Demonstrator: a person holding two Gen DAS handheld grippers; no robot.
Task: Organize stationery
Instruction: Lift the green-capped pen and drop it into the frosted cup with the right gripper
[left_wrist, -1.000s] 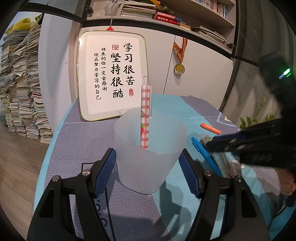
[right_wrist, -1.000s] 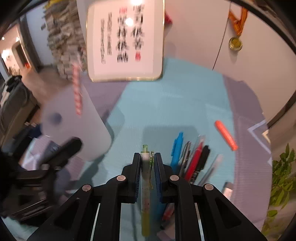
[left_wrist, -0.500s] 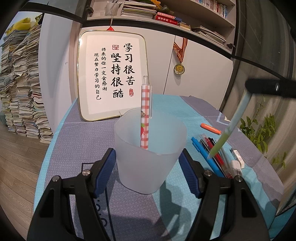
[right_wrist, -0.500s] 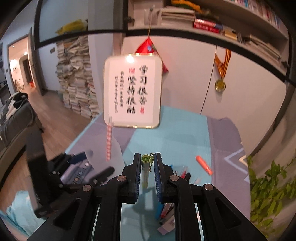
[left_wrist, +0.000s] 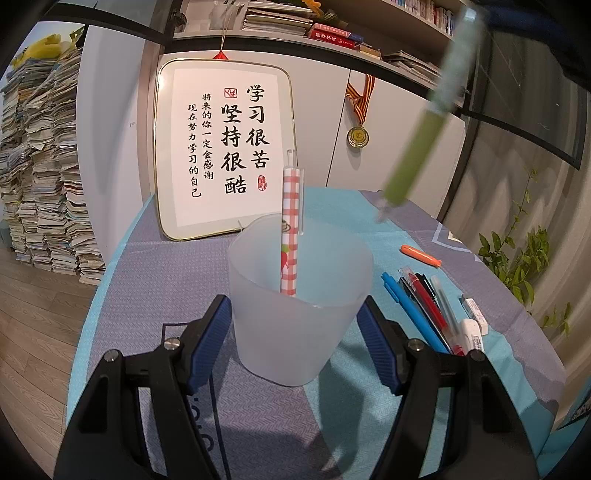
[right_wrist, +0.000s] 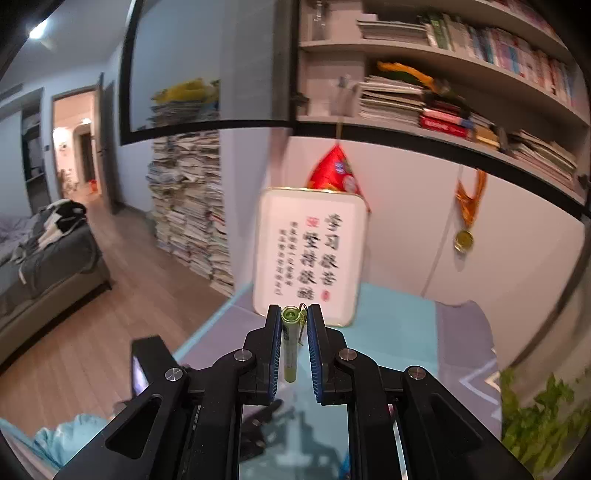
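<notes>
Right gripper: jaws clamped on the green pen, cap end pointing away from the camera, barrel hanging down between the pads. From the left wrist view that pen is high in the air, up and to the right of the cup, tilted, tip down toward the cup side. Blurred, so exact angle unclear.

Left gripper: jaws wide apart, one blue pad on each side of the frosted plastic cup. Left pad looks at or just beside the wall; can't tell real contact, so I read it as bracketing, not gripping.

Progress: one red-checked pen stands in the cup. Green one in transit. On the tablecloth right of the cup: blue pen, red pen, a dark pen and a clear one beside them, a white eraser or correction tape, orange highlighter further back. So early, most left.

Pose: right hand raised well above the table, camera level with the framed calligraphy sign. Left low, near the table surface, aimed at the cup.
</notes>
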